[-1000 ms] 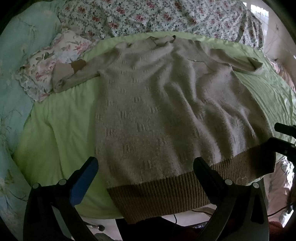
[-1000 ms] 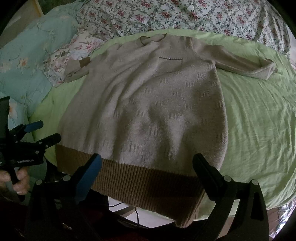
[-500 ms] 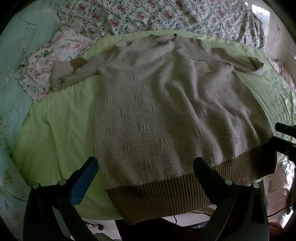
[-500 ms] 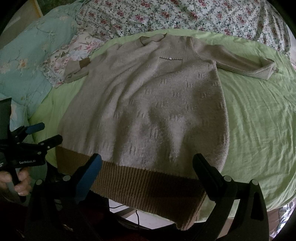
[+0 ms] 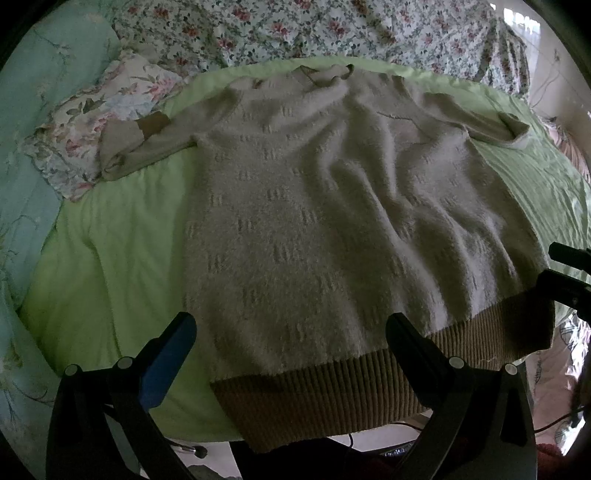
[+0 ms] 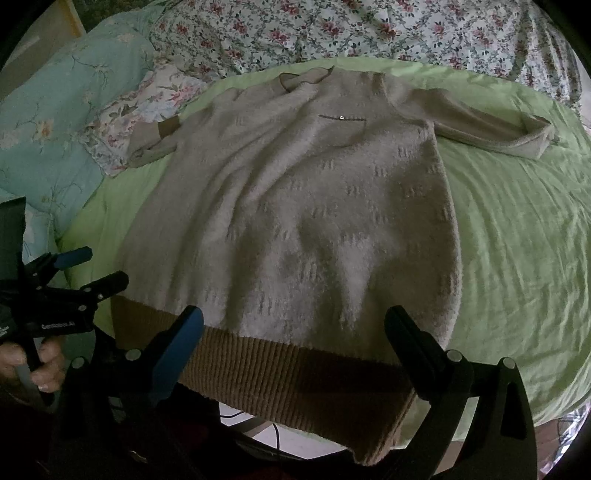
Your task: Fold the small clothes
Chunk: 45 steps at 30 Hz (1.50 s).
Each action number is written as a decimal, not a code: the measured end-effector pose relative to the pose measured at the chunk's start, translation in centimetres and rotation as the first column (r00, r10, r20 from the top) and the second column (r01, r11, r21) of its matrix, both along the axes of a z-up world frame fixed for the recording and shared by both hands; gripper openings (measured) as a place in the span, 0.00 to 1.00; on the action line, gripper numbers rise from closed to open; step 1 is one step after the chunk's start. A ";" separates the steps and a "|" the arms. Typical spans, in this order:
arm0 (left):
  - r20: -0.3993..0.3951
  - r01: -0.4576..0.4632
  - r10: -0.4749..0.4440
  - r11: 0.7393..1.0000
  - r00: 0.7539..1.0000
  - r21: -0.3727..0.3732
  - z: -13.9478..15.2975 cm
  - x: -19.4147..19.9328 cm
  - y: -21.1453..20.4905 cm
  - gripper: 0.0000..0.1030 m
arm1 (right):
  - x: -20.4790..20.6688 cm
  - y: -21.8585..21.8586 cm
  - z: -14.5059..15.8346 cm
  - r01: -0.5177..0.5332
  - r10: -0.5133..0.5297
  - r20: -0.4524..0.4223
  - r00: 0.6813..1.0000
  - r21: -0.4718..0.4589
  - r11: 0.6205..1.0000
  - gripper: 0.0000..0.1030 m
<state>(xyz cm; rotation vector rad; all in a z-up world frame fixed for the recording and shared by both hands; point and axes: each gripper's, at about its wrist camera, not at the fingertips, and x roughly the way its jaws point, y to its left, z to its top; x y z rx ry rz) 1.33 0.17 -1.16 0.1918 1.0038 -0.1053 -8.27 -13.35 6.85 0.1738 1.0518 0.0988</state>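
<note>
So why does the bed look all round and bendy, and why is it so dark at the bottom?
Both wrist views use fisheye lenses, so the green sheet bulges like a ball with black corners. In the left wrist view daylight from the top right leaves the sweater shaded and its brown hem dim. In the right wrist view the hem and open right gripper are darkest.

Fuzzy knitted sweater (image 5: 332,221): we see pale beige, with small raised dash motifs in rows.
Ribbed hem band (image 6: 280,373): we see tan-brown, as on the cuff.
Smooth bed sheet (image 6: 517,240): lime green.
Floral quilt (image 6: 332,29): we note pink flowers on white.
Soft pillow (image 6: 48,122): aqua, faint blossoms.
Left gripper's finger pad (image 5: 166,362): blue.
</note>
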 end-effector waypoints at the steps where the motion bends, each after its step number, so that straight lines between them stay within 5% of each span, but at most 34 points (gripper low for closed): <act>1: 0.003 0.001 -0.001 1.000 1.000 -0.005 0.0 0.0 0.0 1.00 | 0.0 0.0 0.0 0.001 -0.001 0.001 1.000 0.000 1.000 0.96; 7: -0.065 0.005 -0.008 0.998 0.998 -0.055 -0.4 0.7 -0.2 1.00 | 0.3 -0.2 0.0 0.007 -0.007 0.017 1.000 0.005 1.000 0.96; 14: -0.054 -0.002 0.000 0.999 0.999 -0.036 -1.0 1.6 0.0 1.00 | 0.9 -0.5 -0.3 0.009 -0.008 0.034 0.999 -0.033 0.999 0.96; 31: -0.044 -0.004 0.003 1.000 0.999 -0.030 -1.8 4.6 0.6 0.99 | 3.9 -1.8 -1.2 0.013 -0.015 0.037 0.999 0.037 0.999 0.96; 45: 0.038 0.109 -0.109 0.994 0.993 -0.002 0.4 19.1 1.9 1.00 | 14.8 -6.1 -0.6 -0.036 0.032 0.068 0.997 0.055 0.998 0.96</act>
